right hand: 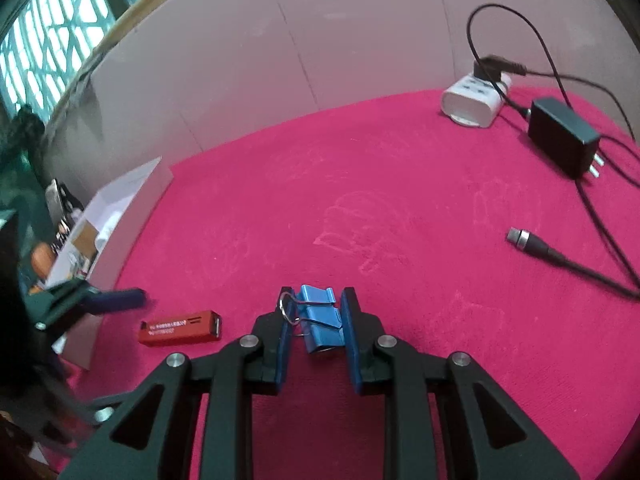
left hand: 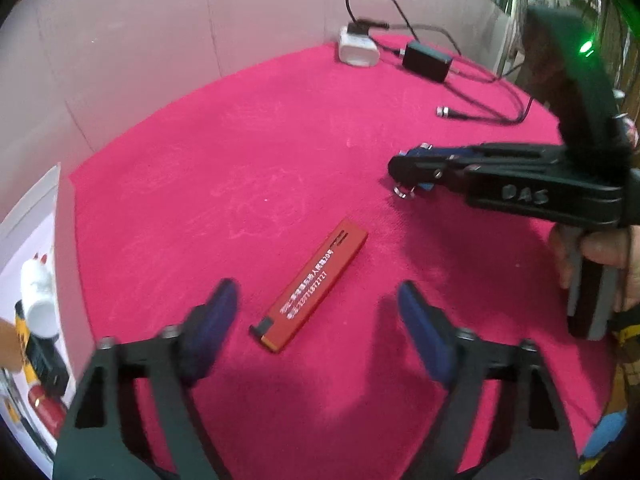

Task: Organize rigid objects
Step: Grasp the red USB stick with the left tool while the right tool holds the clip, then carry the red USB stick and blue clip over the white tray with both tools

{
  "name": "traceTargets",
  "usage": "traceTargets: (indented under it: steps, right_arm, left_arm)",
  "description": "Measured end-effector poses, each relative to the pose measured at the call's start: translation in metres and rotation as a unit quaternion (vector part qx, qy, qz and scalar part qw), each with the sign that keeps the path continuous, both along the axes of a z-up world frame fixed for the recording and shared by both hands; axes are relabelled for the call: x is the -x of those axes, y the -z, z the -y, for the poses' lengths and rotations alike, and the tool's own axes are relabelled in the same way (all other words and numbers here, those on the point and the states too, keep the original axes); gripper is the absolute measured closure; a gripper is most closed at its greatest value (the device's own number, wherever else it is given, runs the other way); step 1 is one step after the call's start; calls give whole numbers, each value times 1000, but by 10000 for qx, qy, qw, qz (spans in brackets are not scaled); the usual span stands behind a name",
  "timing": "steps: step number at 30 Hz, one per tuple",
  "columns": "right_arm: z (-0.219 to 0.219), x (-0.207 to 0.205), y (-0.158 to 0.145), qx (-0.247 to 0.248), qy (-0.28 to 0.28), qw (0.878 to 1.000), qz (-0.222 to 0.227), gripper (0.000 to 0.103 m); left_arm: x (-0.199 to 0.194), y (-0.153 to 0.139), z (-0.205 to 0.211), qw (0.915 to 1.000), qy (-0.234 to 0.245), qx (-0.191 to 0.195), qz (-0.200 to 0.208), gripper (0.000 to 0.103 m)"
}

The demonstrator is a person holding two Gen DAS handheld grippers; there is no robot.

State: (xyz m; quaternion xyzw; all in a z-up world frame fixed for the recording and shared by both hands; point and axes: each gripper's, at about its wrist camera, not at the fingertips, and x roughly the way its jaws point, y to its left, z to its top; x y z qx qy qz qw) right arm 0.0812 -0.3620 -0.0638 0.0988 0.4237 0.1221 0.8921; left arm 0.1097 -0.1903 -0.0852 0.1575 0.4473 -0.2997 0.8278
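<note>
A flat red stick with white print (left hand: 314, 290) lies on the pink tablecloth, between and just ahead of my open left gripper (left hand: 318, 300). It also shows in the right wrist view (right hand: 180, 328). My right gripper (right hand: 318, 320) is shut on a blue binder clip (right hand: 322, 320), its blue pads pressed on the clip's sides and its wire handles sticking out left. In the left wrist view the right gripper (left hand: 412, 178) hovers low over the cloth at the right with the clip's steel loops showing beneath.
A white open box (right hand: 120, 216) holding small items, among them a white cup (left hand: 38, 300), stands at the table's left edge. At the back lie a white power strip (right hand: 476, 104), a black adapter (right hand: 564, 136) and a loose cable plug (right hand: 524, 238).
</note>
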Motion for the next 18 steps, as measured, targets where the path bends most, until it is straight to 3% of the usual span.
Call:
traceTargets:
  steps: [3,7,11,18]
  right_arm:
    - [1,3,-1,-49,11,10000,-2,81]
    - [0,1,1,-164,48,9999,-12,81]
    - [6,6,-2,-159,110,9998,-10,81]
    - [6,22,-7,-227,459,9986,148,81]
  left_arm:
    - [-2,2,-1,10000,44,-25,41,39]
    - [5,-1,-8,9999,119,-10,59,85]
    - [13,-1,-11,9999,79,-1,120,86]
    - [31,-10,-15,9992,-27,363,167,87]
